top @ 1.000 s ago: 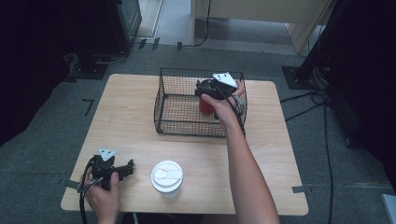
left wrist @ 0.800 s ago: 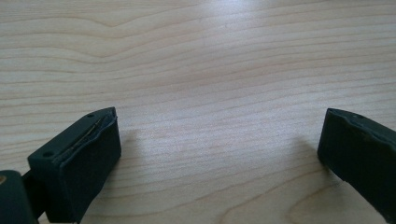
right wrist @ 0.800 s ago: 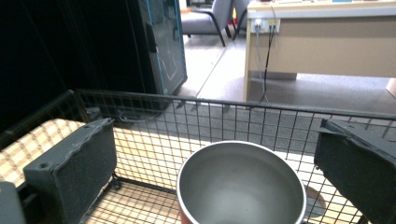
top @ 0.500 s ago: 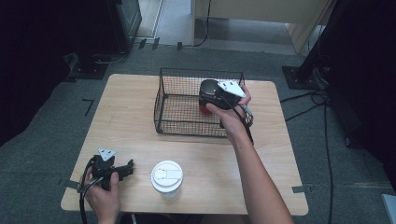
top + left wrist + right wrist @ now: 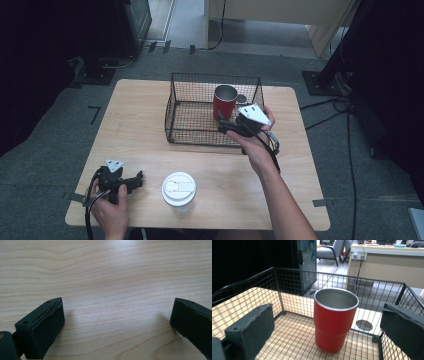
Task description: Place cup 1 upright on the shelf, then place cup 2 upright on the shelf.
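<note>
At the near left corner of the wooden table [image 5: 140,125], your left hand [image 5: 111,212] holds the left gripper [image 5: 131,182] low over the surface, pointing right toward the middle of the table. Its jaws stand wide apart with nothing between them; in the left gripper view they frame bare wood grain close beneath.

Just to the right of that gripper, near the table's near edge, a white lidded cup [image 5: 179,189] stands upright, apart from the jaw tips.

Farther back, around the middle of the table, sits a black wire basket [image 5: 189,134]. A red tumbler [image 5: 224,102] with a silver rim and steel inside stands upright in the basket's far right part, close to its right wall. In the right gripper view the red tumbler [image 5: 334,320] rests on the mesh floor of the wire basket [image 5: 262,277], its mouth open upward and nothing visible inside.

Your right hand [image 5: 255,145] holds the right gripper [image 5: 224,123] over the basket's near right corner, pointing left and away toward the tumbler. Its jaws are spread wide and hold nothing; in its own view the tumbler stands between and beyond them, not touching either pad. The gripper's cable trails down along your wrist.
</note>
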Motion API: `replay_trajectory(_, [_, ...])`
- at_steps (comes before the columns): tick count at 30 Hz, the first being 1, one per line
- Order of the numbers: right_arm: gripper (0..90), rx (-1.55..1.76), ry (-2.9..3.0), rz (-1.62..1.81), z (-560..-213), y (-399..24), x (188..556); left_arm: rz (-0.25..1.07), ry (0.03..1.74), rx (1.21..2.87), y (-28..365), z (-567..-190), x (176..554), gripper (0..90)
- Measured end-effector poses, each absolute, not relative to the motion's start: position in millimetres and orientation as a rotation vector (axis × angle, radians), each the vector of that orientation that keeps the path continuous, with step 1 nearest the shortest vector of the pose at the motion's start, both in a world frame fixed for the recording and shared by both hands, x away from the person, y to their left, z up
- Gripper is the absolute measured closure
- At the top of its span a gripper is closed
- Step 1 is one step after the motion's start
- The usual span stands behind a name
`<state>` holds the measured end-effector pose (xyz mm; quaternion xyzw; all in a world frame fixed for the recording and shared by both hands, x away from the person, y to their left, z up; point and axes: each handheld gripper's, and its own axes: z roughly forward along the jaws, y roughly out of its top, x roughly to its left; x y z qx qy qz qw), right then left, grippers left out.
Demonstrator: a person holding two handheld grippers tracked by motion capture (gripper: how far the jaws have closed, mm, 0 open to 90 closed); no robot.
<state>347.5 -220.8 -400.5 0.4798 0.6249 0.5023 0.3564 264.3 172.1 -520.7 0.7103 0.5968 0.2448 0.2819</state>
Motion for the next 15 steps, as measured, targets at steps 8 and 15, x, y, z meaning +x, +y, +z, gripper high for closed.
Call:
replay_trajectory(8, [0.0,1.218,1.634,1.311,-406,-225,317,0.656,1.599,1.9,172,-521,264,0.0])
replay_trajectory(15, [0.0,1.194,1.652,1.324,-409,-226,294,0.655,1.599,1.902,172,-521,264,0.0])
